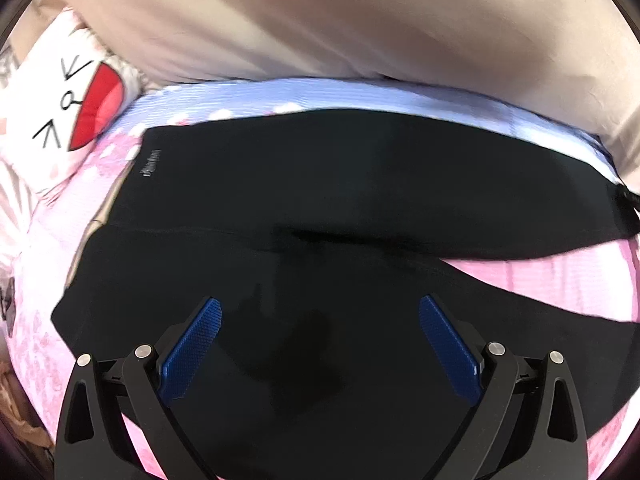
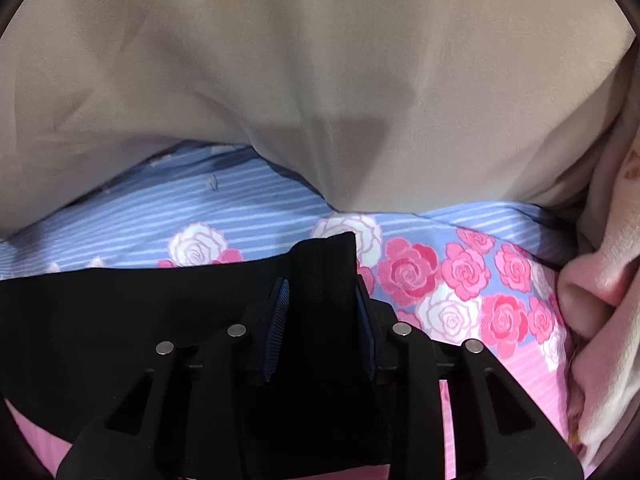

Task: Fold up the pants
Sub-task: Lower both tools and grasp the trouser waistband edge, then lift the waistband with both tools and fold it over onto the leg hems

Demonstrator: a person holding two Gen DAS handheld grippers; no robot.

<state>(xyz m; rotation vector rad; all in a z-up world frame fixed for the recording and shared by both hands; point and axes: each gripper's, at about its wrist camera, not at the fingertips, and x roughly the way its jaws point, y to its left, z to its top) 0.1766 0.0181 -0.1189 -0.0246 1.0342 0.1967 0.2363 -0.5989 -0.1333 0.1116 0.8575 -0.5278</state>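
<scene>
The black pants lie across a pink and blue floral bedsheet, with one layer folded over another. My left gripper hovers over the pants with its blue pads wide apart and nothing between them. In the right wrist view, my right gripper is shut on an edge of the black pants. The pinched cloth stands up between the blue pads.
A beige duvet is bunched along the far side of the bed. A white cushion with a red mouth drawing lies at the far left. A pink and cream blanket is heaped at the right.
</scene>
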